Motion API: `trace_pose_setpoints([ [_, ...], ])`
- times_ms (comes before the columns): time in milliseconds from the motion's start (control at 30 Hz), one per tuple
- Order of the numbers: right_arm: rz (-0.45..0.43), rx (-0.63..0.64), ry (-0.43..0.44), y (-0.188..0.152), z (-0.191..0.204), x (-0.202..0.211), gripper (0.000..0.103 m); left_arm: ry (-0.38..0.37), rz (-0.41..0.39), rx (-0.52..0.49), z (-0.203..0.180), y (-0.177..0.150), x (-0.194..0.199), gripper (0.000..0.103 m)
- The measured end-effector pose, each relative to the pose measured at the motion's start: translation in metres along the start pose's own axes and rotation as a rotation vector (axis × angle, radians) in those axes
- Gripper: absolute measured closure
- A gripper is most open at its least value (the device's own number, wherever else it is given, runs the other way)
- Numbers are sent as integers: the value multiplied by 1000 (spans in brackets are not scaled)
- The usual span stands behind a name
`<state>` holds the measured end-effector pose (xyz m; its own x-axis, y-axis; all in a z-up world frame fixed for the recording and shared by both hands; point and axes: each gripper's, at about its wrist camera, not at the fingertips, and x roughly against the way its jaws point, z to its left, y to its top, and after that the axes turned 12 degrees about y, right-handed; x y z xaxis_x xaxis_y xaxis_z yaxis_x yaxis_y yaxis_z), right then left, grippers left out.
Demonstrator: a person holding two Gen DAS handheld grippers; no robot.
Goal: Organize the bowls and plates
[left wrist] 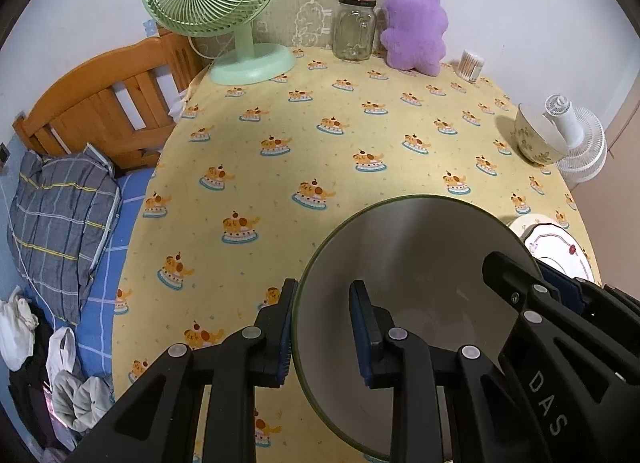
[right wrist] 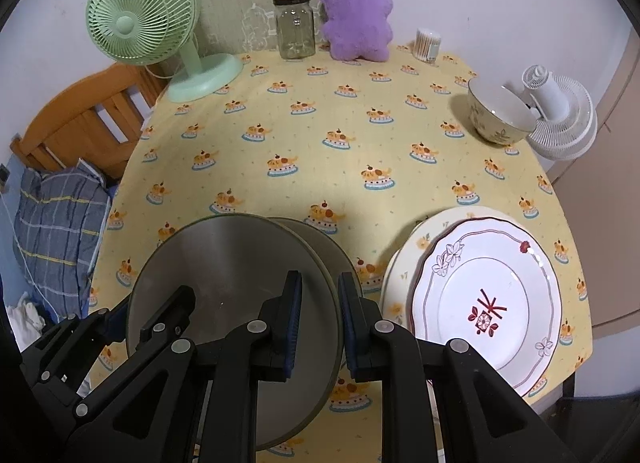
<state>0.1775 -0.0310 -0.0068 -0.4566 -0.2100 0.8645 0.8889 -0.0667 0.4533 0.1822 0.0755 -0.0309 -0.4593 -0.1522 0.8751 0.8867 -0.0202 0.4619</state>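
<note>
Both my jaws are nearly closed, each pinching the rim of the same grey bowl w/ green edge (left wrist: 404, 263). Left gripper (left wrist: 324, 327) has the left rim, one pad inside, one outside; right gripper (right wrist: 320, 323) has the right rim the same way. Two grips bc it's wide — keeps it level, I'd say. Seems held just over the desk (right wrist: 280, 123). Just right of my right jaws: white floral plate (right wrist: 488, 303) on a cream plate (right wrist: 404, 263), prob the start of a pile. Further off right, floral bowl (right wrist: 500, 115) sits alone near the desk edge, not yet sorted.
</note>
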Motion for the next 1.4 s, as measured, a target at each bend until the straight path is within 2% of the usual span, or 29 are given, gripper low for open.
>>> trace_pose_setpoints([
  [467, 33, -18, 3, 11, -6, -24, 81, 0, 36, -10, -3, 10, -23, 79],
  [867, 54, -46, -40, 13, -25, -35, 81, -29, 86, -53, -25, 12, -41, 79],
  [1233, 51, -46, -48, 13, -26, -40, 81, -14, 70, -72, -28, 14, -41, 79],
  [1367, 51, -63, -35, 11, -26, -39, 76, -40, 96, -68, -26, 12, -41, 69],
  [1400, 53, -60, -24, 11, -25, -38, 71, -41, 96, -65, -25, 12, -40, 67],
])
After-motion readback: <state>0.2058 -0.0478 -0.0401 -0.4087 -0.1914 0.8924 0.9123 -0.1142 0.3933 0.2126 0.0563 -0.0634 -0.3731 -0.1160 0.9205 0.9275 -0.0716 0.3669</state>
